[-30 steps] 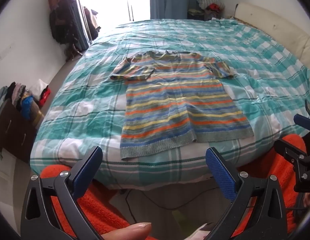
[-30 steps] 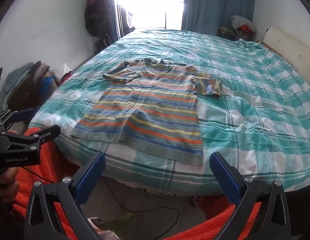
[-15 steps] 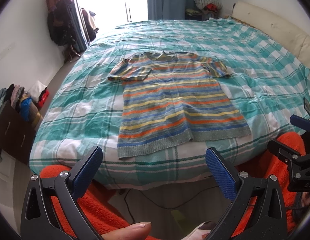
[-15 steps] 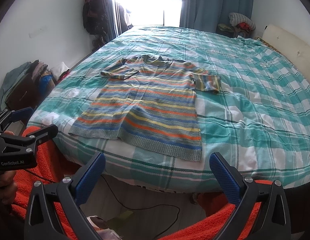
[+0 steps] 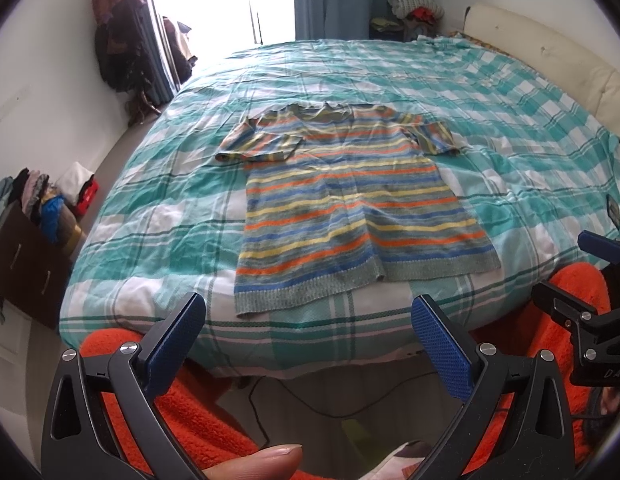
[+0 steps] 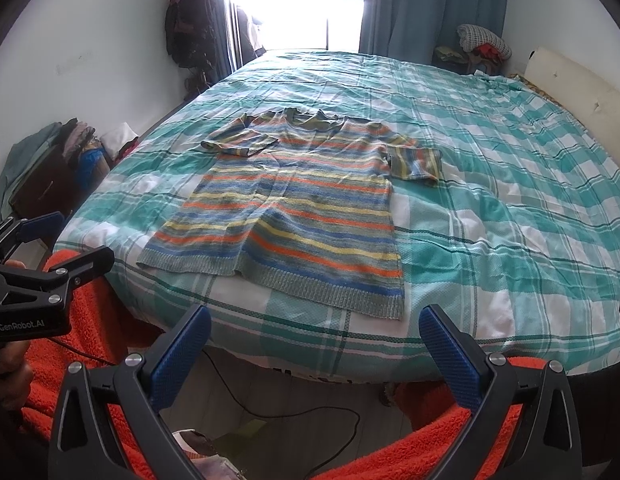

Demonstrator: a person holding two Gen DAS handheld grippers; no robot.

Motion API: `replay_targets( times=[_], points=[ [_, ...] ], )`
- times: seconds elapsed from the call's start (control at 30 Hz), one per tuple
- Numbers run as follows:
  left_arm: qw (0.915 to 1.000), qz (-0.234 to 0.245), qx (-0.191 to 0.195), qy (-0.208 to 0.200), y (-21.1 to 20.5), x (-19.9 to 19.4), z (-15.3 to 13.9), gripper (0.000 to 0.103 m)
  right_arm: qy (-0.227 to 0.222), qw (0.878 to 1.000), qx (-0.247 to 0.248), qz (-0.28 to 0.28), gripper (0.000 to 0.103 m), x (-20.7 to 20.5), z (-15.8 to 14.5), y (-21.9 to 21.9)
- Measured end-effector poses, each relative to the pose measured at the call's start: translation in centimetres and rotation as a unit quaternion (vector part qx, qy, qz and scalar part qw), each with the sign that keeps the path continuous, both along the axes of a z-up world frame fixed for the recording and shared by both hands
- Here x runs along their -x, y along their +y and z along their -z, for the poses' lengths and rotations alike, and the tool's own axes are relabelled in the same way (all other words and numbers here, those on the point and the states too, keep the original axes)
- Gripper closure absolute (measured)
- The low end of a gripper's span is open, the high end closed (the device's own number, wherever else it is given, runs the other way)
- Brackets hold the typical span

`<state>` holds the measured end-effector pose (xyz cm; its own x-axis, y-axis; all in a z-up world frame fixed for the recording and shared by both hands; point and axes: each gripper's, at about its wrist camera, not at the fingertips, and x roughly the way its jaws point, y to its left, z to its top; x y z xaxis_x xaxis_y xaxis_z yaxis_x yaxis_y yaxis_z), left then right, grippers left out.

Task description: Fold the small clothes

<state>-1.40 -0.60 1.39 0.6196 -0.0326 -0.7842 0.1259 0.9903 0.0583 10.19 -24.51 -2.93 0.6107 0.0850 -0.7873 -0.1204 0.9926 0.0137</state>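
Observation:
A striped knit sweater (image 5: 349, 204) in blue, orange, yellow and grey lies flat on the bed, hem toward me, both short sleeves folded in over the shoulders. It also shows in the right wrist view (image 6: 294, 208). My left gripper (image 5: 308, 312) is open and empty, held off the bed's near edge below the hem. My right gripper (image 6: 313, 324) is open and empty, also off the near edge, to the right of the left one. Each gripper shows at the edge of the other's view.
The bed has a teal and white checked sheet (image 5: 509, 120). An orange fleece (image 5: 198, 420) lies under the grippers. A cable (image 6: 294, 412) runs across the floor. Clothes are piled on a dark cabinet (image 5: 26, 240) at left. A headboard (image 5: 549, 60) stands at right.
Both grippers have risen and tilted slightly, so the sweater sits a little lower and nearer in both views. Jaws stay open. The sweater has not moved.

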Motion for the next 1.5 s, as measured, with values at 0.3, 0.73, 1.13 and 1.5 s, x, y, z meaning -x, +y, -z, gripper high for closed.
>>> replay_targets(
  times=[0.3, 0.73, 1.13, 1.5],
  points=[
    [1.0, 0.003, -0.003, 0.001, -0.3, 0.4, 0.1, 0.0, 0.003, 1.0, 0.001, -0.001, 0.0, 0.1, 0.1, 0.2],
    [1.0, 0.004, -0.007, -0.003, -0.4, 0.8, -0.2, 0.0, 0.001, 1.0, 0.007, -0.004, 0.0, 0.4, 0.1, 0.5],
    [0.9992, -0.011, 0.013, 0.037, 0.4, 0.5, 1.0, 0.001, 0.008, 1.0, 0.012, 0.015, 0.0, 1.1, 0.0, -0.3],
    [0.9989, -0.017, 0.003, 0.044, 0.5, 0.4, 1.4, 0.001, 0.014, 1.0, 0.021, 0.005, 0.0, 0.8, 0.4, 0.5]
  ],
)
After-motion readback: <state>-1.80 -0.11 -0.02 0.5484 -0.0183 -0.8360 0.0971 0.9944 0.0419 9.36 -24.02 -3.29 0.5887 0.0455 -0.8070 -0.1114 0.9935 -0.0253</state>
